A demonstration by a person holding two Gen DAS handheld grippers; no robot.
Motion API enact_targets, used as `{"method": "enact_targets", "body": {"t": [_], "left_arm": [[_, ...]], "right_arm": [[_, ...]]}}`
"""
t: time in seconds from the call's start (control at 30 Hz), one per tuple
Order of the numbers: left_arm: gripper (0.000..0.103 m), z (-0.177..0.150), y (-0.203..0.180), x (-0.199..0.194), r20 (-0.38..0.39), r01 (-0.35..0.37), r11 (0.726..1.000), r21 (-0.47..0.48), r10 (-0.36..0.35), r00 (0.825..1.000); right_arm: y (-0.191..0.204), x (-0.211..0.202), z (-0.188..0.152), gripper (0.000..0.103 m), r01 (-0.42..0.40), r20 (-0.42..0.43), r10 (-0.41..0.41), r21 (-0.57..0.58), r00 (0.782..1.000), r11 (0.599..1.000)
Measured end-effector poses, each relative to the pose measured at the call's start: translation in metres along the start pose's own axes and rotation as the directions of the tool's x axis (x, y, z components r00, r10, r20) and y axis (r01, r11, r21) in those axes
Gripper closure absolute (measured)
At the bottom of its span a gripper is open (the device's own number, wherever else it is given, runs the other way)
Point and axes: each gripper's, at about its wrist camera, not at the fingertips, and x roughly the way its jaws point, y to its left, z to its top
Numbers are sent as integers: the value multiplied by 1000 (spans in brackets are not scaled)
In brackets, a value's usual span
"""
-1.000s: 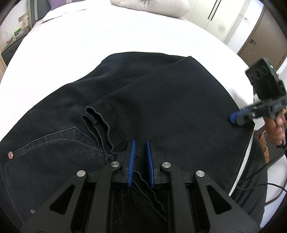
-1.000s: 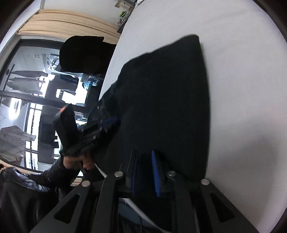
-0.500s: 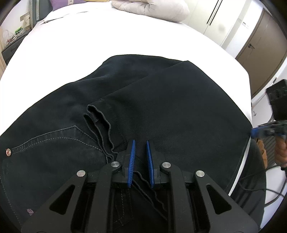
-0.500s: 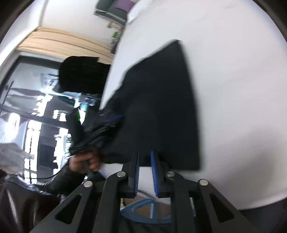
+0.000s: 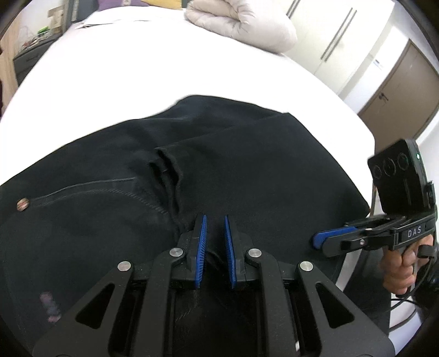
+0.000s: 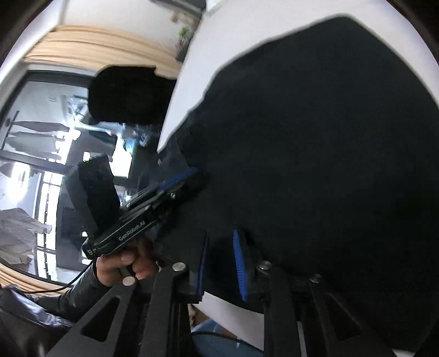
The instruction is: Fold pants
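At the bed's [image 5: 137, 68] near edge, the right gripper [image 6: 221, 263] has been brought back, jaws spread around the pants [image 5: 247, 164]; the left gripper [image 5: 214, 236] stays slightly parted over them, so another fold seems imminent.

Black denim pants [image 5: 247, 175] spread on white bed, leg folded over seat, hem near back pocket.

Pants [image 5: 247, 170]: black denim, grey stitching, copper rivet [image 5: 22, 204] at left. Bed [image 5: 137, 68]: plain white. Duvet [image 5: 241, 24], far: off-white. Both grippers: black frames, blue ribbed pads [image 5: 201, 247]. Door [image 5: 397, 90], far right: brown.
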Motion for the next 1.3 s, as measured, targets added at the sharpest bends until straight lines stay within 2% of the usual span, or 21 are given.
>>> {"method": "enact_targets", "body": {"t": [0.03, 0.1, 0.23, 0.33, 0.37, 0.4, 0.43, 0.47, 0.5, 0.6, 0.63, 0.67, 0.73, 0.83, 0.87, 0.93, 0.97, 1.03, 1.1, 1.2, 1.3], "left_arm": [[90, -3, 4, -6, 7, -7, 1000, -13, 7, 1000], [90, -11, 18, -25, 37, -4, 998, -70, 6, 999], [90, -35, 48, -81, 119, -2, 980, -198, 26, 993], [87, -63, 74, -129, 179, 3, 947, -322, 57, 982], [83, -74, 84, -142, 189, -1, 929, -369, 76, 979], [69, -88, 95, -155, 201, -1, 904, -428, 96, 975], [44, -102, 106, -167, 213, 9, 870, -493, 111, 971], [36, -114, 116, -177, 229, 21, 833, -553, 128, 965], [33, -126, 124, -187, 245, 32, 799, -601, 146, 959], [32, -143, 142, -202, 268, 78, 731, -678, 147, 952], [32, -148, 147, -204, 275, 103, 706, -701, 134, 952], [32, -153, 153, -200, 278, 144, 667, -731, 99, 955], [32, -159, 161, -194, 264, 173, 622, -764, 57, 963], [32, -167, 171, -180, 249, 211, 555, -804, -6, 968], [32, -170, 176, -176, 245, 222, 526, -821, -26, 969], [32, -174, 181, -171, 251, 237, 492, -838, -39, 967], [32, -177, 180, -168, 258, 245, 484, -840, -40, 965], [32, -178, 189, -162, 285, 271, 458, -847, -39, 958], [28, -177, 194, -159, 308, 294, 429, -854, -38, 951], [21, -174, 198, -155, 317, 298, 442, -846, -32, 948], [18, -170, 206, -151, 345, 324, 420, -848, -26, 938]], "right_arm": [[3, -3, -5, 77, 3, 8, -3, -1, 1000, 1000], [8, -6, -14, 67, -10, 10, 10, 0, 1000, 1000], [25, -18, -40, 64, -7, 41, 8, -28, 999, 1000], [47, -22, -49, 63, -60, 93, 66, -66, 993, 996], [52, -21, -47, 63, -63, 104, 71, -75, 992, 995], [60, -18, -42, 63, -71, 109, 80, -85, 991, 994], [64, -14, -34, 63, -77, 112, 88, -100, 990, 992], [72, -7, -24, 63, -76, 116, 89, -116, 989, 990], [76, -1, -16, 63, -71, 112, 85, -120, 990, 990], [90, 29, 11, 64, -81, 59, 91, -143, 994, 986], [95, 41, 21, 65, -89, 29, 94, -155, 995, 984], [97, 54, 30, 67, -85, -6, 85, -161, 996, 983], [94, 73, 44, 72, -52, -48, 45, -155, 998, 987], [78, 88, 68, 77, -25, -63, 19, -82, 998, 996], [73, 89, 76, 79, -18, -53, 15, -59, 998, 998], [66, 95, 94, 80, 2, -39, -3, -19, 999, 1000], [65, 99, 99, 80, 16, -43, -16, -16, 999, 1000], [66, 113, 104, 81, 79, -76, -81, -31, 994, 996], [68, 125, 97, 89, 127, -120, -133, -58, 984, 990], [72, 124, 77, 99, 154, -137, -168, -106, 976, 982], [66, 109, 55, 103, 127, -138, -136, -72, 981, 989]]}}
